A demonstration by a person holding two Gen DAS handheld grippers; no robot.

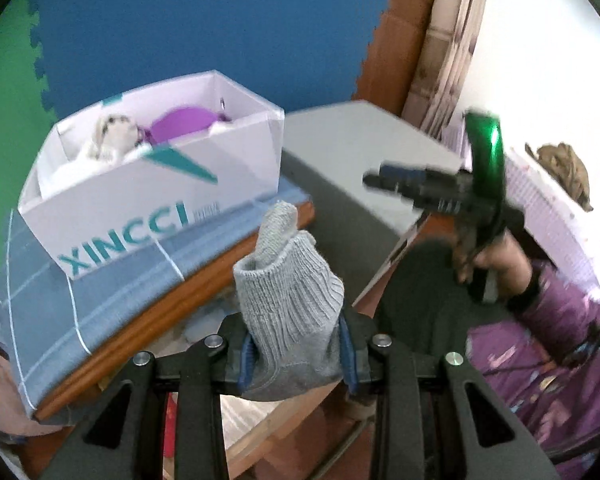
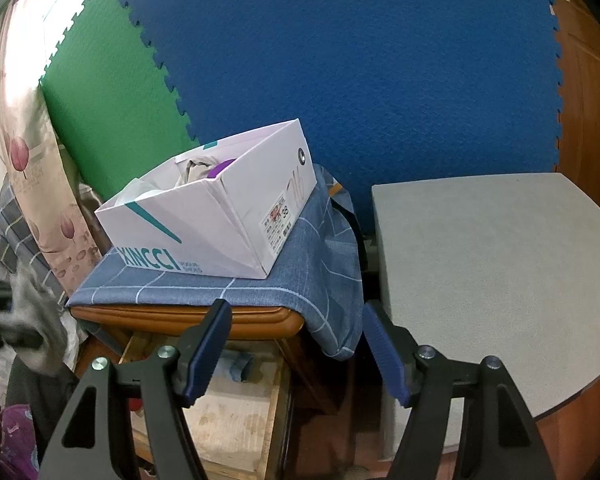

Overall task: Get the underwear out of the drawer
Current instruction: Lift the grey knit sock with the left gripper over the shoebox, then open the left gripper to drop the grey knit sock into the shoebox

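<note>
Underwear for this task looks to be the grey knit garment (image 1: pixel 288 292), ribbed like a sock cuff, so the label is a loose fit; going by what is held.

Setting, large to small: blue foam wall mat (image 2: pixel 360 60) behind; grey tabletop (image 2: pixel 492 264) to the right; wooden stand draped in blue checked cloth (image 2: pixel 204 284), carrying a white shoebox (image 2: pixel 204 224) with purple and pale fabric inside. Below the stand top, an open drawer (image 2: pixel 236 412) with a pale worn floor; a small blue item (image 2: pixel 238 366) lies at its back.

Left gripper (image 1: pixel 296 356): pads closed on the lower part of the garment, which stands up out of the jaws, clear of the drawer. In the right wrist view a blurred grey shape (image 2: pixel 32 320) at far left is probably this same piece; too smeared to confirm.

Right gripper (image 2: pixel 296 344): jaws apart, nothing between them, aimed over the drawer mouth and stand edge.

Judgement: garment is out; the step in hand is carrying it clear and setting it down.
- Keep the pinch firm; knit is soft and may slip or stretch.
- Grip sits low, so the free top can flop; avoid snagging the shoebox corner or cloth edge.
- Grey tabletop seems the obvious landing spot.
- Lower until fabric rests before letting go.
- Right gripper could take the blue item, if it counts.
</note>
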